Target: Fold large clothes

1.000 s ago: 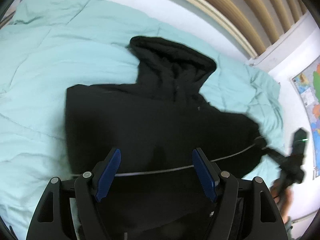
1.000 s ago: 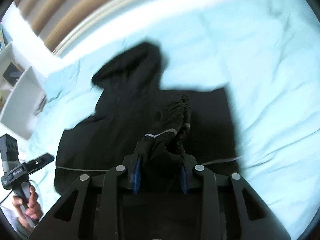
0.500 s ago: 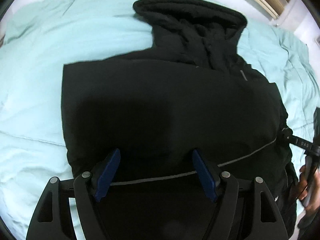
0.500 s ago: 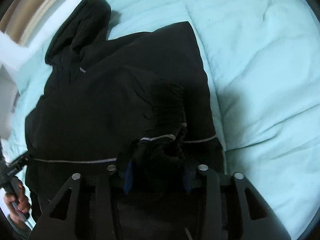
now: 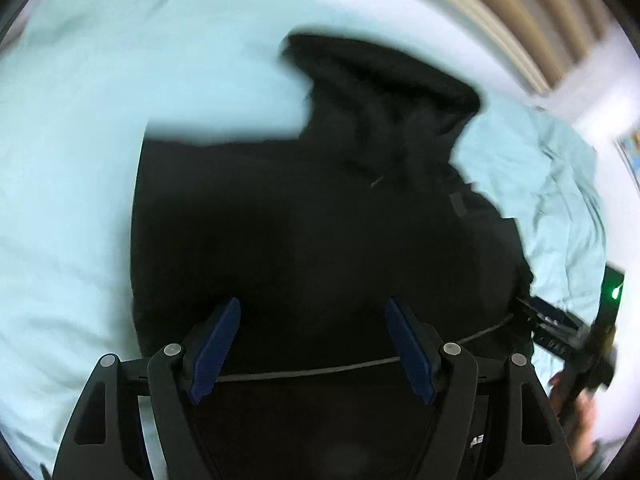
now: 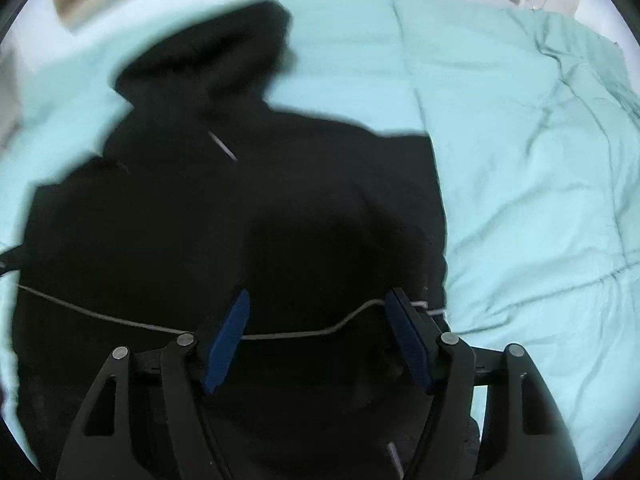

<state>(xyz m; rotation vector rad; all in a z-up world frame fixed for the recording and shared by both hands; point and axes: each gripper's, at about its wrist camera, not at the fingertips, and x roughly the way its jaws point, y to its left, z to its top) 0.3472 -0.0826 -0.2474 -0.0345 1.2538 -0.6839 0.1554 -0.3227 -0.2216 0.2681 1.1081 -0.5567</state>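
Observation:
A large black hooded jacket (image 5: 320, 216) lies flat on a light teal bedspread (image 5: 80, 160), hood (image 5: 384, 80) toward the far side; a thin grey stripe (image 5: 304, 370) runs across its lower part. It also shows in the right wrist view (image 6: 240, 208), with the hood (image 6: 208, 52) at upper left. My left gripper (image 5: 312, 344) is open and empty just above the jacket's lower part. My right gripper (image 6: 318, 336) is open and empty over the jacket's lower right, above the stripe (image 6: 280, 335). The other gripper and a hand (image 5: 576, 352) show at the right edge of the left wrist view.
The teal bedspread (image 6: 540, 200) spreads wide to the right of the jacket, with creases. A slatted wooden headboard (image 5: 520, 12) and white wall run behind the bed. A coloured poster (image 5: 632, 148) hangs at the far right.
My right gripper has opened and let go of the bunched sleeve, which now lies on the jacket. Both views have pulled back and are blurred by motion.

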